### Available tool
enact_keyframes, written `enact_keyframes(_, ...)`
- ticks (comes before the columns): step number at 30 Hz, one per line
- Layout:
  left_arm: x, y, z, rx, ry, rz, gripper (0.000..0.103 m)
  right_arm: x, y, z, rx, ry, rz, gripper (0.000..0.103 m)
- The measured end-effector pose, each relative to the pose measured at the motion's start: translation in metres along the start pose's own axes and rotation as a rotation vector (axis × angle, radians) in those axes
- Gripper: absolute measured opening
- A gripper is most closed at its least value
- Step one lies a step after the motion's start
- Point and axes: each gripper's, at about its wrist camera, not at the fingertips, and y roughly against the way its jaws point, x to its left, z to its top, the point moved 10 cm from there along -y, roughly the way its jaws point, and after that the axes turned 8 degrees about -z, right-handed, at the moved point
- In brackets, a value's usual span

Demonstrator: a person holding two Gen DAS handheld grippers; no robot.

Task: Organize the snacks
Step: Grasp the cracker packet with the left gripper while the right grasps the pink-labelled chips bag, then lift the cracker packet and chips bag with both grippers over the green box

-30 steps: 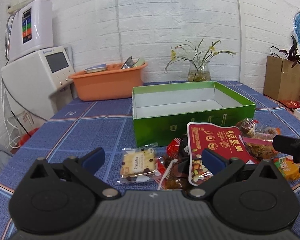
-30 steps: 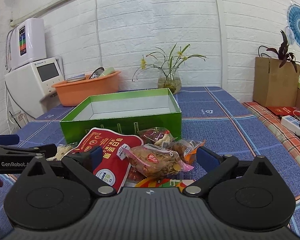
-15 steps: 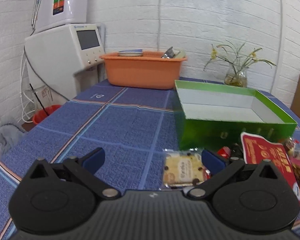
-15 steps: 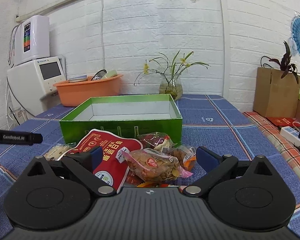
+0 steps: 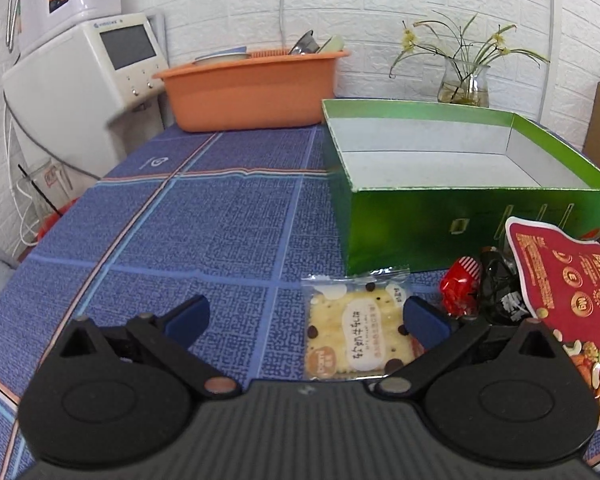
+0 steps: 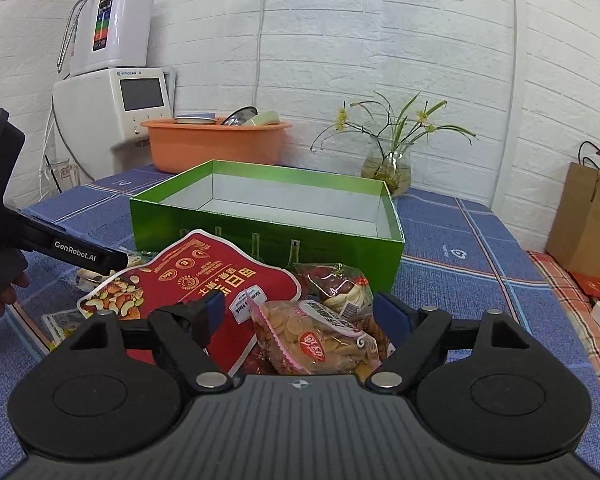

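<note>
Both the left gripper (image 5: 306, 320) and right gripper (image 6: 298, 312) gape wide, empty; the slick chip bag (image 6: 320, 342) may slide off the pile when pinched.

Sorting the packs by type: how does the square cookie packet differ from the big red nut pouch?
The clear square cookie packet lies flat on the cloth; the glossy red nut pouch leans on other snacks. The packet is smaller and see-through; the pouch is opaque and printed. Both lie outside the green box.
</note>
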Motion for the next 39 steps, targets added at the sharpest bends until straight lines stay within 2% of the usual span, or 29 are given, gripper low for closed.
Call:
enact_keyframes(2, -0.002, -0.002, 0.001, 0.007, -0.005, -0.006, 0.103, -0.002, -0.002, -0.002, 0.006, -0.011, 0.001, 0.103)
enact_keyframes(6, -0.015, -0.006, -0.004, 0.038, -0.027, -0.071, 0.103, -0.004, -0.007, -0.008, 0.025, -0.021, 0.026, 0.103)
enact_keyframes(8, -0.017, -0.01, -0.005, 0.039, -0.027, -0.061, 0.103, -0.005, -0.01, -0.009, 0.027, -0.02, 0.026, 0.103)
enact_keyframes(12, -0.008, -0.018, -0.007, 0.072, 0.049, -0.101, 0.102, -0.005, -0.015, -0.008, 0.04, -0.02, 0.05, 0.103)
enact_keyframes(14, -0.006, -0.018, -0.009, 0.067, 0.043, -0.107, 0.094, -0.005, -0.018, -0.01, 0.049, -0.007, 0.049, 0.103)
enact_keyframes(15, -0.007, -0.016, -0.009, 0.063, 0.024, -0.11, 0.09, -0.004, -0.018, -0.01, 0.052, 0.005, 0.052, 0.095)
enact_keyframes(16, -0.01, -0.012, -0.009, 0.056, 0.007, -0.123, 0.077, -0.002, -0.017, -0.011, 0.058, 0.016, 0.064, 0.086)
enact_keyframes(17, -0.012, -0.009, -0.009, 0.053, -0.004, -0.137, 0.06, 0.0, -0.017, -0.012, 0.07, 0.026, 0.071, 0.083)
enact_keyframes(19, -0.014, -0.006, -0.009, 0.063, -0.003, -0.155, 0.058, 0.003, -0.015, -0.014, 0.079, 0.052, 0.072, 0.078)
enact_keyframes(23, -0.013, -0.003, -0.01, 0.064, -0.001, -0.168, 0.057, 0.0, -0.011, -0.016, 0.088, 0.046, 0.059, 0.079)
enact_keyframes(27, -0.012, -0.001, -0.012, 0.064, 0.004, -0.169, 0.057, -0.008, -0.008, -0.019, 0.092, 0.03, 0.033, 0.087)
enact_keyframes(30, -0.013, -0.001, -0.012, 0.063, -0.002, -0.166, 0.057, -0.014, -0.009, -0.026, 0.149, -0.001, 0.009, 0.102)
enact_keyframes(33, -0.014, -0.003, -0.011, 0.069, -0.024, -0.161, 0.058, -0.018, -0.008, -0.031, 0.157, -0.004, -0.001, 0.103)
enact_keyframes(34, -0.013, -0.004, -0.011, 0.07, -0.018, -0.16, 0.063, -0.018, -0.009, -0.032, 0.155, -0.004, 0.006, 0.103)
enact_keyframes(35, -0.013, -0.006, -0.012, 0.076, -0.017, -0.158, 0.077, -0.018, -0.01, -0.032, 0.153, -0.004, 0.008, 0.103)
enact_keyframes(37, -0.011, -0.011, -0.014, 0.096, -0.024, -0.133, 0.095, -0.018, -0.012, -0.031, 0.154, 0.0, 0.005, 0.103)
enact_keyframes(39, -0.008, -0.013, -0.015, 0.092, -0.002, -0.14, 0.098, -0.018, -0.013, -0.031, 0.153, 0.002, 0.006, 0.103)
